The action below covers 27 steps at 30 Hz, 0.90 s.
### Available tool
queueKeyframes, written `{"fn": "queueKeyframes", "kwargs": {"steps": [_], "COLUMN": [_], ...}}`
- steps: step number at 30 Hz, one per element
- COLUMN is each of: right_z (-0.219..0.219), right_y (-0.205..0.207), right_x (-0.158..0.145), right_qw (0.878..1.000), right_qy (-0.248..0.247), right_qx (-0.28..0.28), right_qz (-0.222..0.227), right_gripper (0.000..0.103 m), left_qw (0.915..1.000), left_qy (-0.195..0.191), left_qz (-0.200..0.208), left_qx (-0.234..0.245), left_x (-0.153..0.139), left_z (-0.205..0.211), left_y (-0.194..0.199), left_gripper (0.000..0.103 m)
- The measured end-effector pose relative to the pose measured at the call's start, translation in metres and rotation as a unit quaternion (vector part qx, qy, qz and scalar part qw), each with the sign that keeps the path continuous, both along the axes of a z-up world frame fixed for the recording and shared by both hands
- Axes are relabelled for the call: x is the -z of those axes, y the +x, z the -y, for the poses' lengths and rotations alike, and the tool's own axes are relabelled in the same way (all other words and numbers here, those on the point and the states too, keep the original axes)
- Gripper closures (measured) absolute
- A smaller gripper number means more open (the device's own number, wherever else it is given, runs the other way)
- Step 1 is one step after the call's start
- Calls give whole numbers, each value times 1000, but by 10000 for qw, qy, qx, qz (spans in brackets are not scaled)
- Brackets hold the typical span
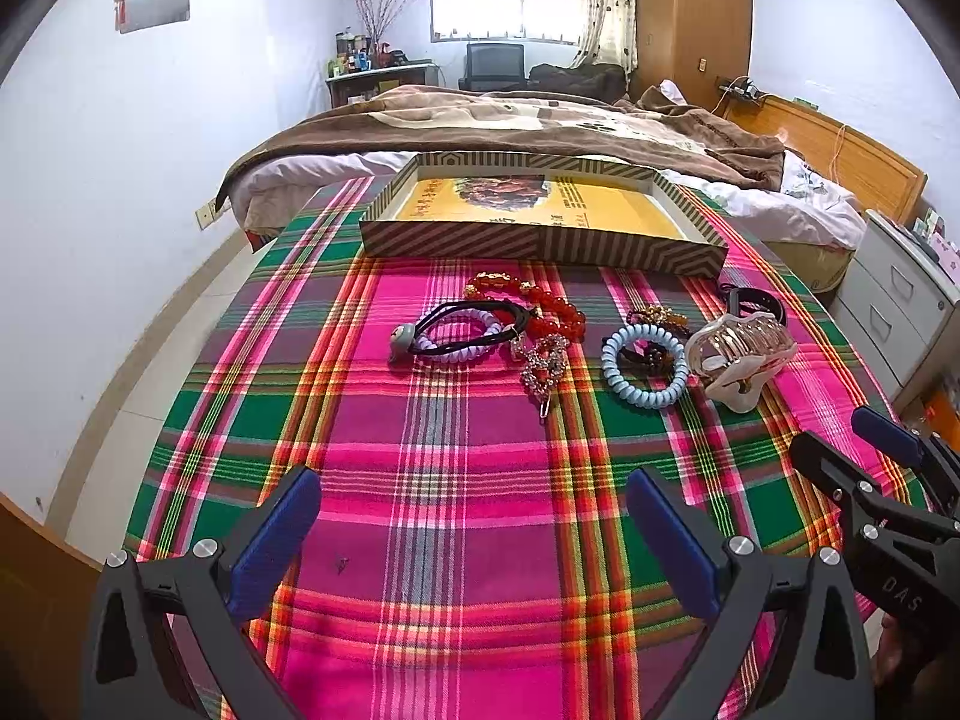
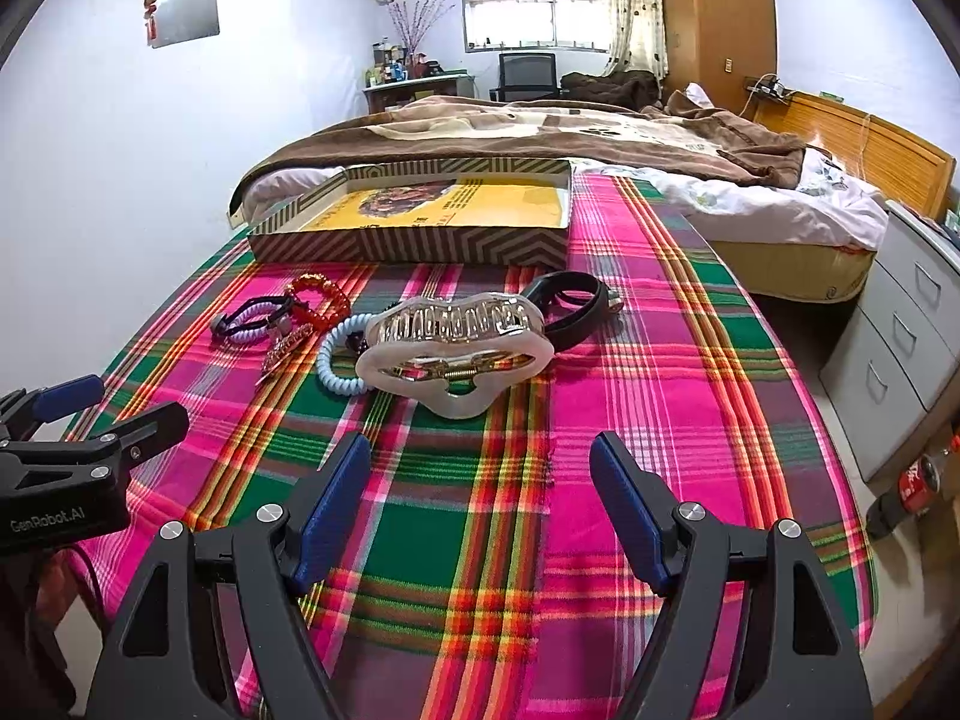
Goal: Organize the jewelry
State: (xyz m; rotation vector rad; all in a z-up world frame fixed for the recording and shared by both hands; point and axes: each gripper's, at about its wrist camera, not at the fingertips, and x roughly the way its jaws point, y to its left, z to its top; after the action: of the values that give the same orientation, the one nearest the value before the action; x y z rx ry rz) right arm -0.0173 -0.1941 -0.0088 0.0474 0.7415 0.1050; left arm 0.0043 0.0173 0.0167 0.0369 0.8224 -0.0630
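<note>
Left gripper (image 1: 474, 516) and right gripper (image 2: 480, 489) hover side by side, jaws spread, empty.

In front of the shallow striped box (image 1: 543, 243), empty with its yellow base showing, lie a red bead bracelet (image 1: 543, 306), lilac and black hair ties (image 1: 462, 333), a rhinestone clip (image 1: 543, 369), a blue coil tie (image 1: 645, 366), a pale claw clip (image 2: 456, 351) (teeth up) and a black band (image 2: 570, 303).

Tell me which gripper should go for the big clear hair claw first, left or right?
Right. The right gripper is open and points almost straight at the hair claw, with only bare cloth between them. The left gripper, also open, faces the purple hair tie; the claw lies off to its right.
</note>
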Motion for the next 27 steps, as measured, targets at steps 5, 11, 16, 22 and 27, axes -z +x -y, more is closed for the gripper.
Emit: {"fn": "queueKeyframes", "kwargs": {"steps": [5, 11, 16, 22, 27], "right_z": [3, 2, -6, -13, -22], "right_y": [7, 21, 40, 54, 64], "right_x": [-5, -14, -5, -2, -2], "right_qw": [10000, 9988, 9987, 9972, 9957], "right_qy": [19, 203, 325, 692, 758], "right_qx": [-34, -385, -370, -36, 374], "right_qz": [66, 223, -100, -266, -368], "right_gripper": [27, 27, 27, 27, 27], "left_qw": [10000, 9994, 9987, 9978, 9971], "left_qy": [-52, -343, -483, -602, -699], "left_qz": [-9, -59, -117, -219, -251], "left_qx": [44, 9, -88, -170, -172], "left_x": [1, 2, 4, 12, 15], "left_z": [-7, -29, -42, -49, -54], "left_y": [7, 19, 29, 37, 41], "left_gripper": [0, 0, 0, 0, 0]}}
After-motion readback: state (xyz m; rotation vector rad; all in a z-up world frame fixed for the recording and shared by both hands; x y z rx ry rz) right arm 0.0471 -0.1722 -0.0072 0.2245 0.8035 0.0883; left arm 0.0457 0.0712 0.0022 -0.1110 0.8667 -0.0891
